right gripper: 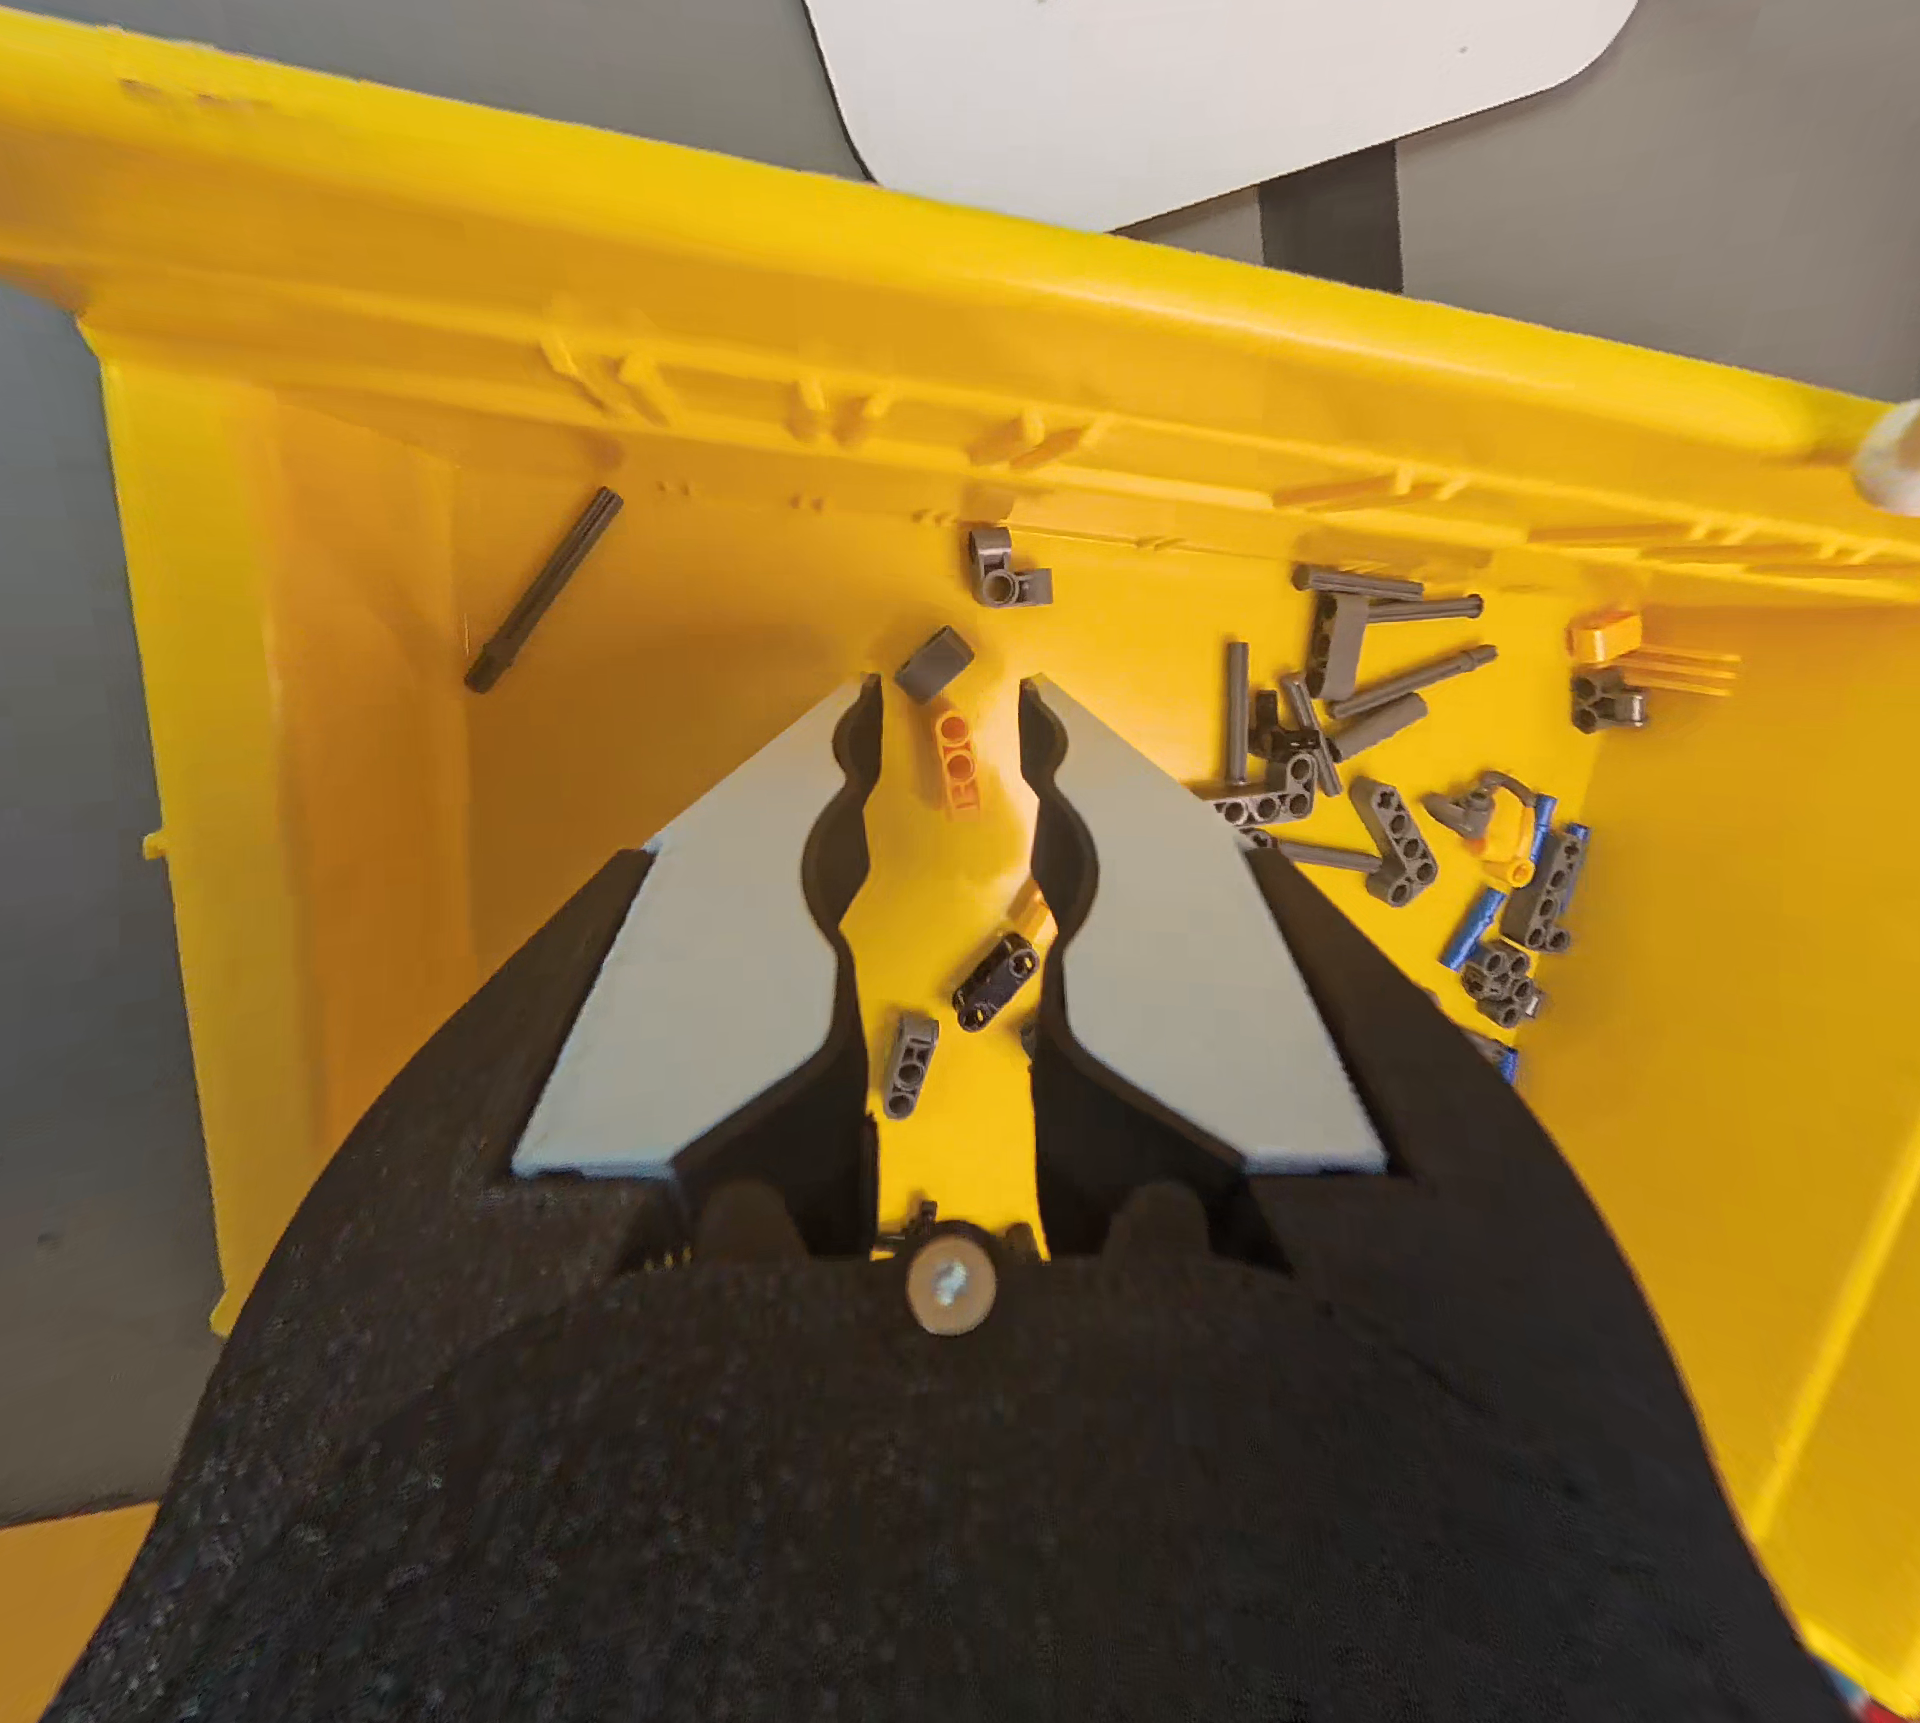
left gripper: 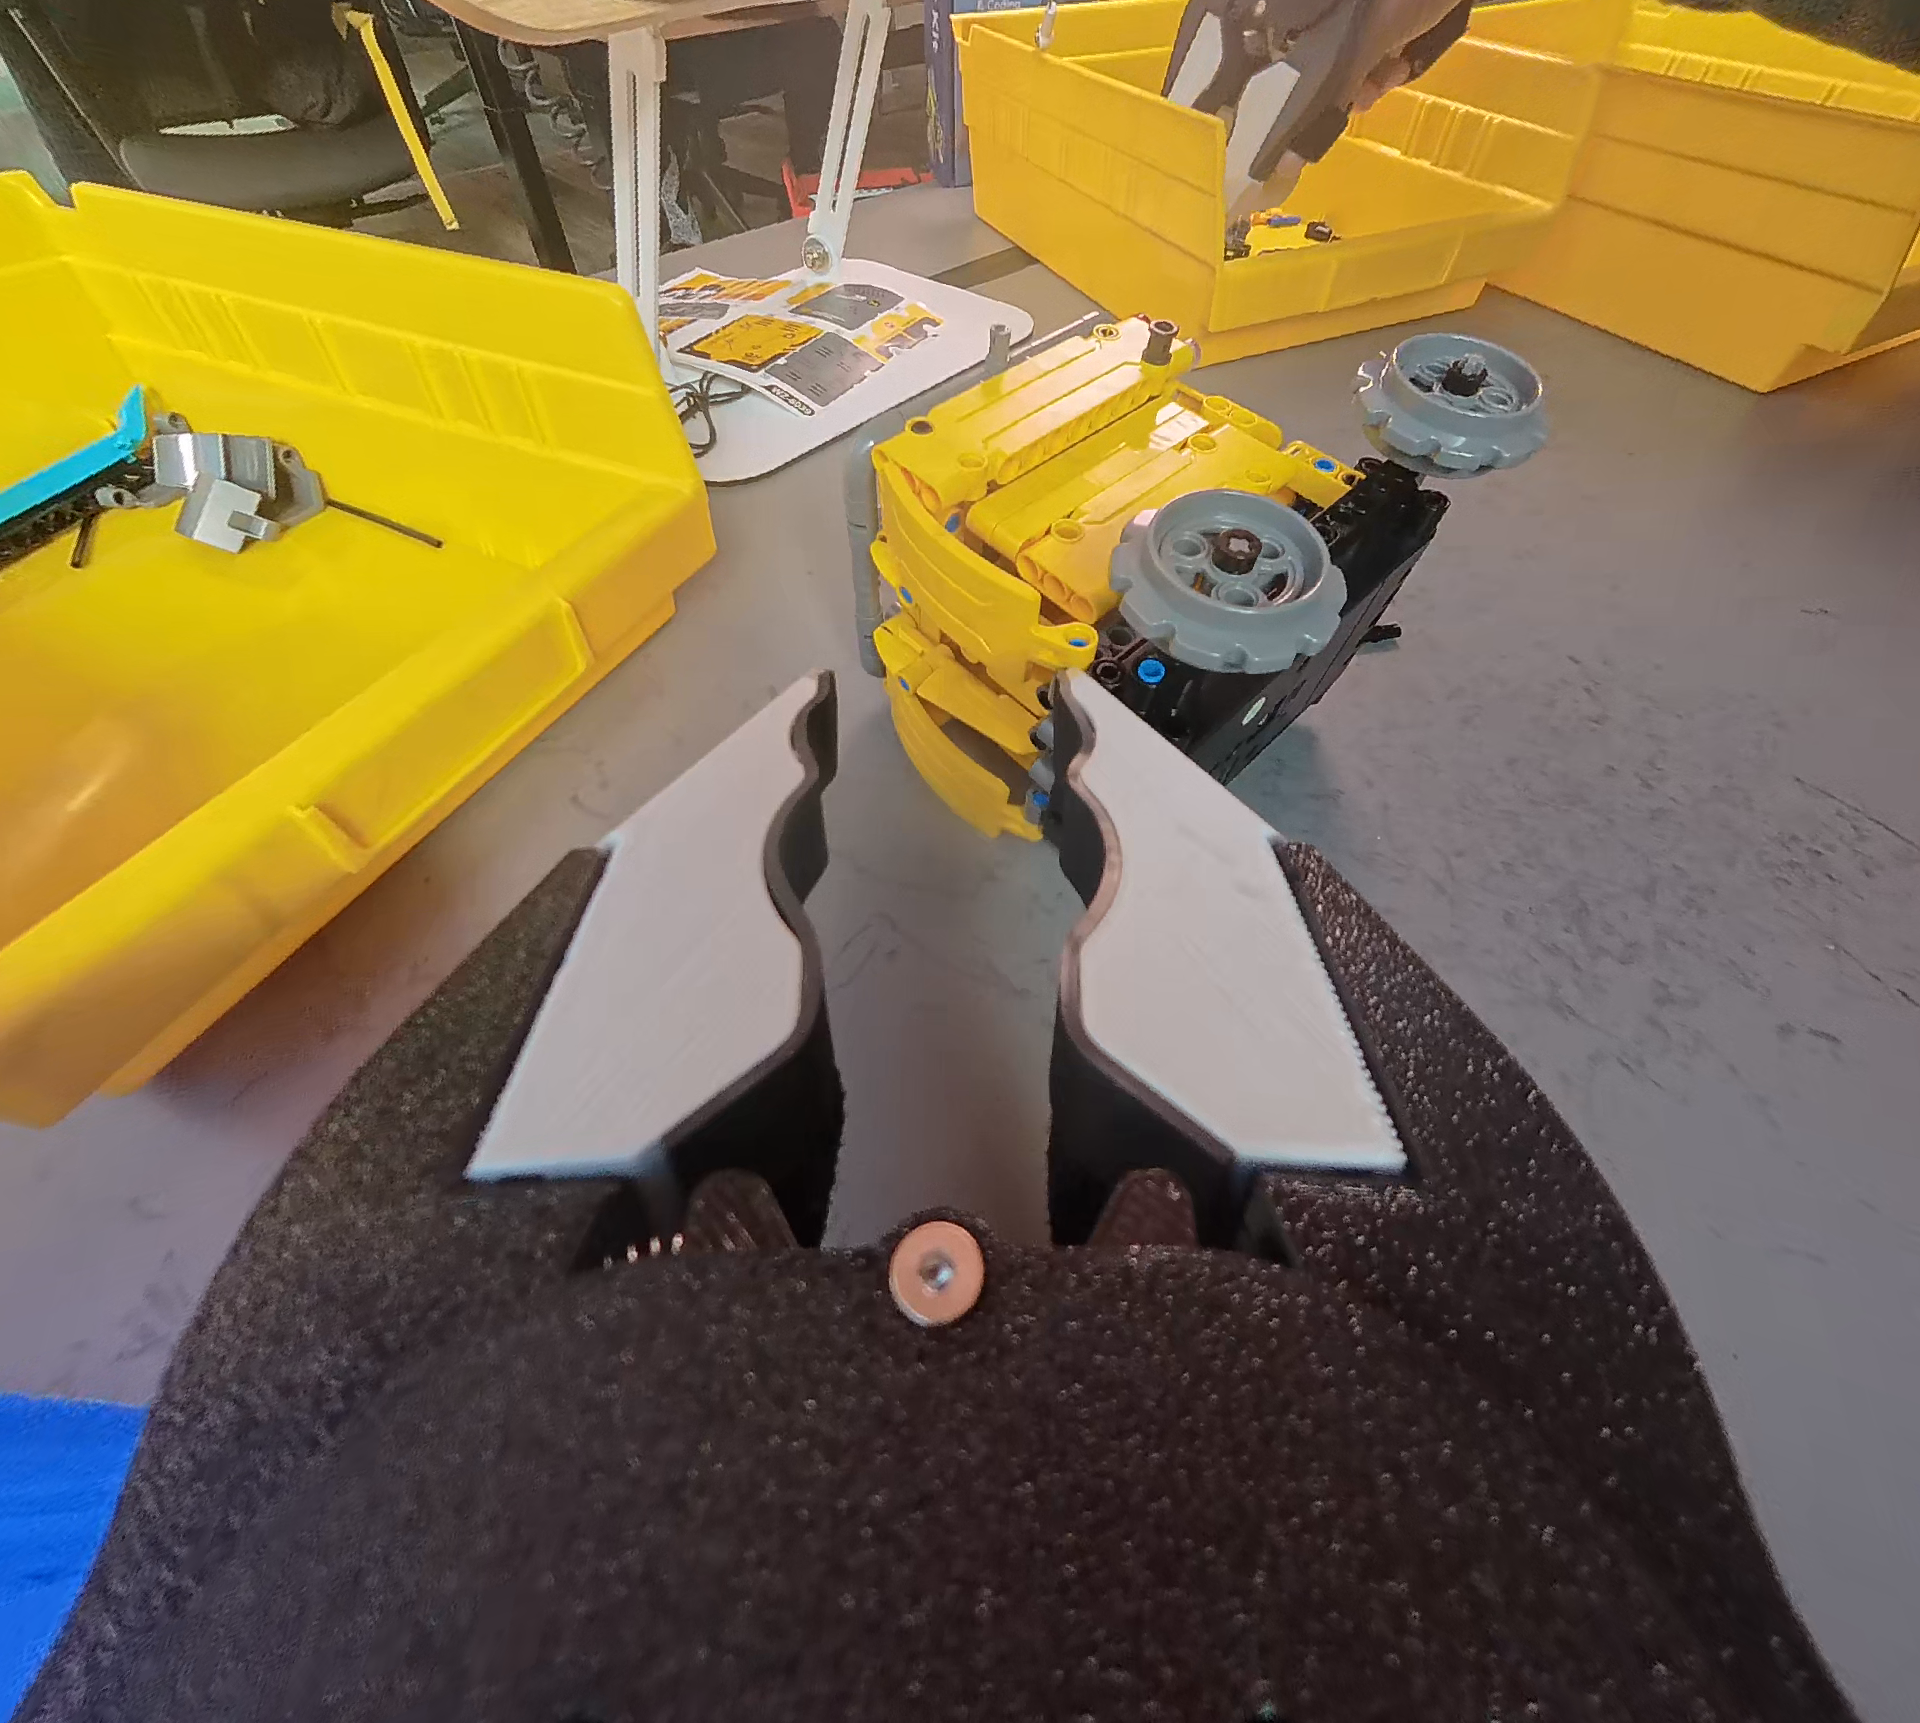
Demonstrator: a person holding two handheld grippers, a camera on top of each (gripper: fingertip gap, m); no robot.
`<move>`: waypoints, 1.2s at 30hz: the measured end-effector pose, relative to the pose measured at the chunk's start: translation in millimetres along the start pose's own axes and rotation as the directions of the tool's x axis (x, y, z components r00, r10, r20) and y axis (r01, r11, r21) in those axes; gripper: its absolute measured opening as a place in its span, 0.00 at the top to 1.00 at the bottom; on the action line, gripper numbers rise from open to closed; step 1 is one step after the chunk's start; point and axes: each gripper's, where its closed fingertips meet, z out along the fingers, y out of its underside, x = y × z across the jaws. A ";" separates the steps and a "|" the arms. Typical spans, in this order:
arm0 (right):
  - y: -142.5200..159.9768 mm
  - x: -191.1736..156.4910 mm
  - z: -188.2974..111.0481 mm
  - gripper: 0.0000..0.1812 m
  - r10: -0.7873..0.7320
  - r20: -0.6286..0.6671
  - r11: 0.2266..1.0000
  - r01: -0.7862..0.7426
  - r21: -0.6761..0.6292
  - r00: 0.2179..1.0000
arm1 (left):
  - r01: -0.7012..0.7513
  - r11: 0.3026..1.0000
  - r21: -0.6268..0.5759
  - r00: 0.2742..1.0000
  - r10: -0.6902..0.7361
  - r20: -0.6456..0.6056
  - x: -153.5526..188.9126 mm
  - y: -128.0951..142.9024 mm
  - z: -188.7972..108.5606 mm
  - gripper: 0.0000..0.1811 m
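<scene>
My left gripper (left gripper: 943, 697) is open and empty, low over the grey table, its right fingertip close to the yellow and black brick-built vehicle (left gripper: 1049, 530) that lies on its side with two grey wheels (left gripper: 1226, 577) showing. My right gripper (right gripper: 951, 686) is open and reaches down into a yellow bin (right gripper: 727, 343). A small orange beam (right gripper: 956, 759) lies on the bin floor between its fingertips, with a dark grey slope piece (right gripper: 933, 663) just beyond. In the left wrist view the right gripper (left gripper: 1262, 193), held by a hand, dips into the far yellow bin (left gripper: 1091, 146).
A large yellow bin (left gripper: 416, 385) on the left holds a grey and teal assembly (left gripper: 208, 478). More yellow bins (left gripper: 1714, 219) stand at the right. Several grey, black and blue small parts (right gripper: 1382, 800) lie in the right gripper's bin. A white stand base with a sticker sheet (left gripper: 800, 343) sits behind the vehicle. About 40 cm separates my left fingertips from my right.
</scene>
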 end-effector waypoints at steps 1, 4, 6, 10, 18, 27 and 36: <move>0.8 -2.7 3.8 0.86 0.021 0.024 1.000 -0.021 0.000 0.999 | 0.001 1.000 0.001 1.000 -0.001 0.000 -0.1 0.0 -0.2 0.78; 6.0 -9.2 5.7 0.97 0.035 0.081 0.999 -0.034 -0.015 0.996 | 0.003 1.000 0.000 1.000 -0.003 -0.001 -0.3 0.3 -0.3 0.78; 18.4 -8.8 3.0 1.00 0.017 0.087 0.997 -0.011 -0.072 0.996 | 0.006 1.000 0.000 1.000 -0.006 -0.004 -0.2 0.5 -0.1 0.78; 35.9 -0.3 -11.5 0.99 0.048 0.087 0.990 -0.036 -0.137 0.995 | 0.007 1.000 -0.003 1.000 -0.007 -0.010 0.6 0.9 0.5 0.78; 29.0 75.9 -40.8 0.91 0.187 -0.210 0.982 -0.190 0.005 0.960 | 0.012 1.000 -0.008 1.000 -0.012 -0.010 0.2 1.7 1.0 0.78; 22.1 75.5 -21.8 0.96 0.172 -0.199 0.985 -0.173 0.011 0.965 | 0.017 1.000 -0.017 1.000 -0.017 -0.007 -0.4 3.3 1.8 0.78; 23.3 60.3 8.6 0.96 0.169 -0.064 0.983 -0.172 -0.062 0.984 | 0.029 1.000 -0.013 1.000 -0.029 -0.009 -1.4 2.9 0.9 0.78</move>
